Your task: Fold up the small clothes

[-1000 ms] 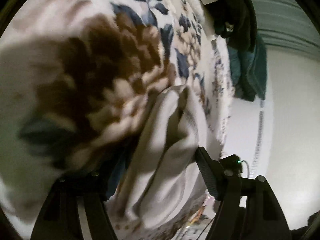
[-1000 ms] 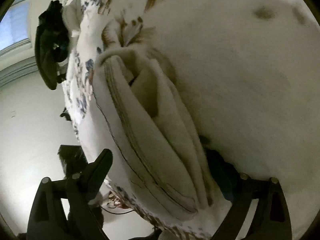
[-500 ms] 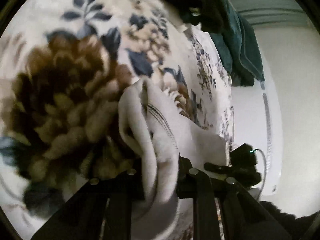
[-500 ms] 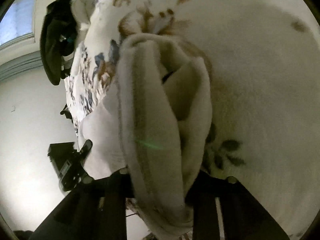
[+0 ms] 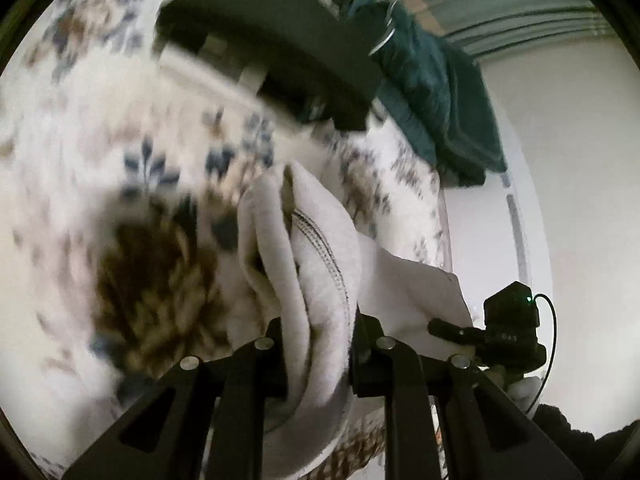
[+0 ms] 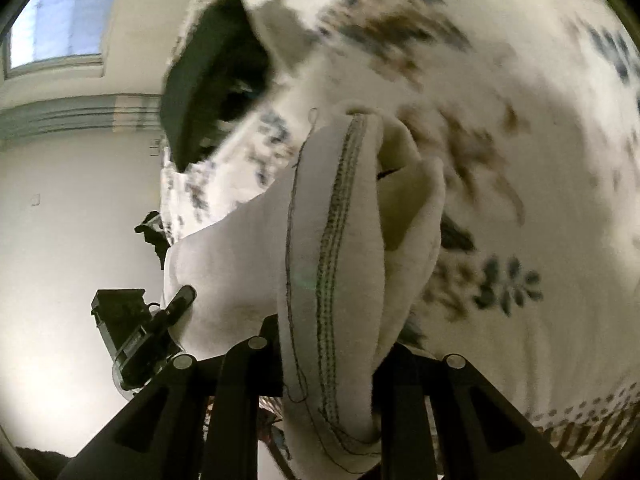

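Note:
A small cream-white garment with a dark stitched hem is bunched in folds and lifted above a floral blanket. My left gripper is shut on one end of it. My right gripper is shut on the other end. The cloth stretches between the two grippers. Each view shows the other gripper holding the far edge: the right gripper in the left wrist view, the left gripper in the right wrist view.
The blanket covers a bed. A black garment and a teal garment lie at its far edge; the black one also shows in the right wrist view. White walls and a window stand beyond.
Both grippers have closed on the cream garment and lifted it off the blanket. The views have drawn back, and the blanket is farther away.

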A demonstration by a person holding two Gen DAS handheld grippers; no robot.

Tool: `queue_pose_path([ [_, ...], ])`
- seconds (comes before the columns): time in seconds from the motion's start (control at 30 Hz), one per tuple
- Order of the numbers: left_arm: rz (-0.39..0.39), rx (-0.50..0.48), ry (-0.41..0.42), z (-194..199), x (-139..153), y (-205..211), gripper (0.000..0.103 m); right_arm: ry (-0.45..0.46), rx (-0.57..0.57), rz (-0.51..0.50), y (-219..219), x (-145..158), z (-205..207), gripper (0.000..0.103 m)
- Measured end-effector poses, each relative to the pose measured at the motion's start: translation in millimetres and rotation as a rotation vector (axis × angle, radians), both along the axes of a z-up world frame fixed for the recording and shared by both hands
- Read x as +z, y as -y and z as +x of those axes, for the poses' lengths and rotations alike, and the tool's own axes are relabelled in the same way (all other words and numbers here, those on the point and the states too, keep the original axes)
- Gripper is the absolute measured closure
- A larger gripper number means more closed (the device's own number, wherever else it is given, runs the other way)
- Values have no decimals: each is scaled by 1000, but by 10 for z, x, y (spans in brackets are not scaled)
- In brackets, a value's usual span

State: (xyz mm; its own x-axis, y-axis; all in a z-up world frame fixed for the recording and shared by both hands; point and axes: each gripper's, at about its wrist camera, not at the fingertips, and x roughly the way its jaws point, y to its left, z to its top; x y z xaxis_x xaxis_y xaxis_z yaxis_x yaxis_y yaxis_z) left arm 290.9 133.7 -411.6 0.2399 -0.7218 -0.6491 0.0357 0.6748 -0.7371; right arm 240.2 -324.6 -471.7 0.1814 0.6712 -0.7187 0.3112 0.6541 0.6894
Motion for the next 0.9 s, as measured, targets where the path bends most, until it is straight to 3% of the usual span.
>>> queue_pose_path([
  [0.2, 6, 6, 105, 898, 630, -173, 89, 105, -25, -16, -288, 648, 886, 85],
  [0.4, 84, 10, 181, 1987, 920, -275, 89, 161, -18, -26, -667, 890, 2081, 85],
  [0.6, 167, 46, 166, 2860, 592, -513, 88, 144, 26, -72, -1031, 656, 3273, 85],
  [0.73, 318, 28, 100, 3269, 225, -549, 84, 109, 75, -125, -1220, 397, 3742, 85],
  [0.77, 359, 29, 74, 3309, 144, -547, 84, 95, 95, -178, -1267, 329, 3832, 84],
  [0.83, 434, 31, 59, 3327, 40, -535, 72, 81, 132, -257, -1303, 236, 3906, 80],
  [0.9, 504, 43, 89, 3301, 33, -515, 56, 70, 162, -345, -1333, 195, 3914, 59],
])
